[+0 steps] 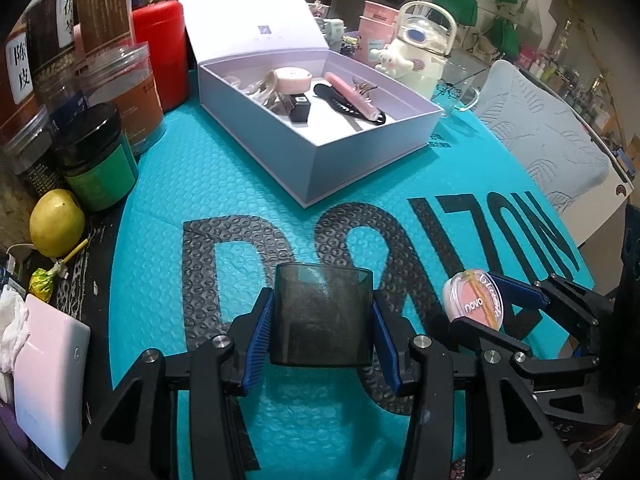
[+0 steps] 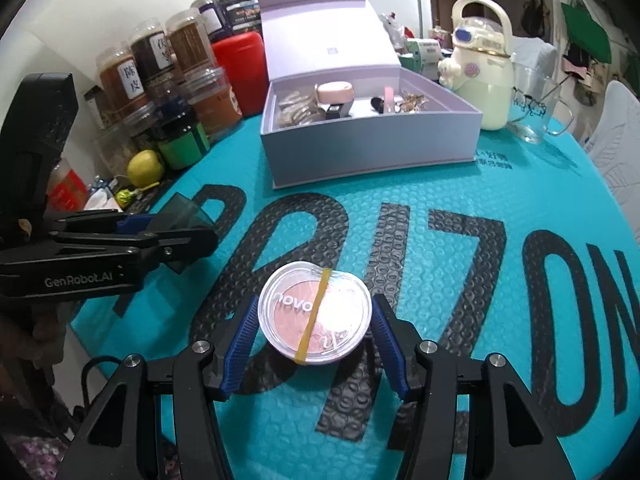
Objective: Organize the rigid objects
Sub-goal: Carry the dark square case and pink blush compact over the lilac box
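Note:
My left gripper (image 1: 322,300) is shut on a smoky grey translucent cup (image 1: 320,320), its blue pads pressing both sides, just above the teal bubble mat (image 1: 280,184). My right gripper (image 2: 315,314) is shut on a round clear blush compact (image 2: 316,312) with a pink pan and a yellow rubber band across its lid. In the left wrist view, the compact (image 1: 472,300) hangs to the right of the cup. The left gripper (image 2: 180,228) with the cup (image 2: 184,210) shows at the left of the right wrist view. An open lavender box (image 2: 372,144) stands behind, holding several small cosmetics.
Jars (image 1: 100,80), a red canister (image 1: 164,52), a lemon (image 1: 56,222) and a pink power bank (image 1: 48,376) crowd the left side. A cream bottle with a cartoon figure (image 2: 484,76) and a glass mug (image 2: 536,108) stand right of the box. A pale chair (image 1: 540,140) borders the right.

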Demonstrator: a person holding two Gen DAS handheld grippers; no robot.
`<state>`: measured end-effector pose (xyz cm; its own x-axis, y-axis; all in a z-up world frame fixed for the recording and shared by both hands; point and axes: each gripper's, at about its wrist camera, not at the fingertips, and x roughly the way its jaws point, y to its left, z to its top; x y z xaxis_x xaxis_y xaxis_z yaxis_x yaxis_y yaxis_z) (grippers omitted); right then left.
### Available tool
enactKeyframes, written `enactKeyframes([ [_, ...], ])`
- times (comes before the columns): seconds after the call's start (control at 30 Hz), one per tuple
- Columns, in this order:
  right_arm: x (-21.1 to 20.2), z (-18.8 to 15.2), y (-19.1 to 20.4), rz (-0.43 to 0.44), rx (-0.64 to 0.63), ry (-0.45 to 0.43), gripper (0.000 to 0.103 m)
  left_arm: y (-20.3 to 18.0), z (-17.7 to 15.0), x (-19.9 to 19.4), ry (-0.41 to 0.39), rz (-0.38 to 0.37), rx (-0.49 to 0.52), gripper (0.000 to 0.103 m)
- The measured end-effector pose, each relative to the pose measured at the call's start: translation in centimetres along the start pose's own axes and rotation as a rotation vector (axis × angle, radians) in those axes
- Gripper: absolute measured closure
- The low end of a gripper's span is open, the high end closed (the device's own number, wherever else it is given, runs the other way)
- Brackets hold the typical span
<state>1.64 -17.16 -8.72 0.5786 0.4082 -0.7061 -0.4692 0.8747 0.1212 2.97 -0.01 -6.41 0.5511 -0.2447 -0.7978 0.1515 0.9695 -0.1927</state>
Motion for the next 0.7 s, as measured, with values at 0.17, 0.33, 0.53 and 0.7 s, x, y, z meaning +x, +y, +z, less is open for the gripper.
enactKeyframes([
  [0.17, -1.4, 0.0, 0.3, -0.002, -0.007, -0.024, 0.047, -0.9, 0.0, -1.0, -0.018, -0.014, 0.020, 0.057],
  [0.33, -2.6, 0.3, 0.4, 0.003, 0.002, -0.055, 0.047, -1.6, 0.4, -1.9, -0.044, -0.031, 0.046, 0.057],
  [0.53, -3.9, 1.0, 0.7, 0.006, -0.017, -0.086, 0.047, -2.2, 1.3, -2.8, -0.071, -0.049, 0.070, 0.057],
  [0.7, -4.6, 2.1, 0.5, 0.016, -0.025, -0.110, 0.047, -2.8, 2.7, -3.3, -0.098, -0.045, 0.094, 0.057],
])
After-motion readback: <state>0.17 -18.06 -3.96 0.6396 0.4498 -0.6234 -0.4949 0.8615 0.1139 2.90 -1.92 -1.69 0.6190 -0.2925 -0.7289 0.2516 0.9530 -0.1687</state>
